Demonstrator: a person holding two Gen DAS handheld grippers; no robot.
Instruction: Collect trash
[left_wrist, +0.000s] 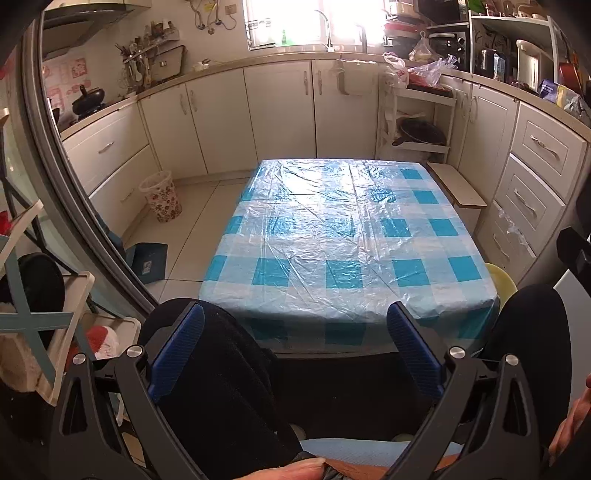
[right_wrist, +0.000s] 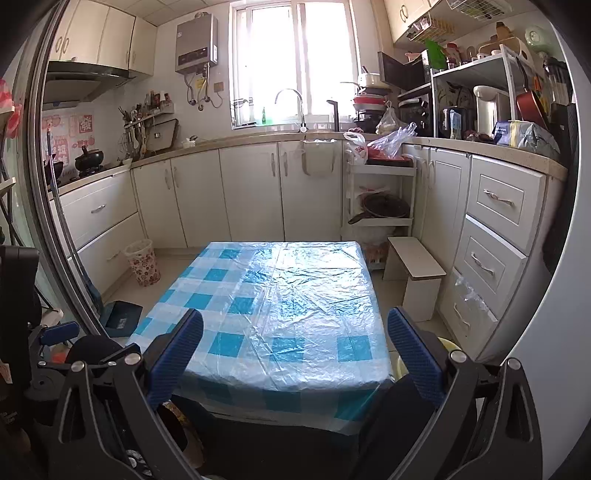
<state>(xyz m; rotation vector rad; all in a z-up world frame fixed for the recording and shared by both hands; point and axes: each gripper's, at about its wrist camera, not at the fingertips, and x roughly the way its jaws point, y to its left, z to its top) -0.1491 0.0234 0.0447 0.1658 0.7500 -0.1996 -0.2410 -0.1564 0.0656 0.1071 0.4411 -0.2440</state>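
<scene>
Trash bin (left_wrist: 161, 196), a floral-patterned basket lined with a clear bag, stands on the floor off the desk's far left corner, close against the white lower cabinets (left_wrist: 221, 118). The desk (left_wrist: 347, 236) carries a blue-and-white checked cloth under a crinkled clear plastic sheet. No loose trash can be made out on it in either view. The left tool (left_wrist: 295, 343) is held just short of the desk's near edge, its blue-padded fingers (left_wrist: 177, 350) spread wide and gripping nothing; dark trouser legs lie beneath it. The right tool (right_wrist: 295, 350) is likewise before the near edge, fingers wide apart and empty. A small white stool (right_wrist: 417, 273) stands beside the desk's right side, and a dark dustpan (left_wrist: 147, 260) lies on the floor to the desk's left, nearer than the bin.
</scene>
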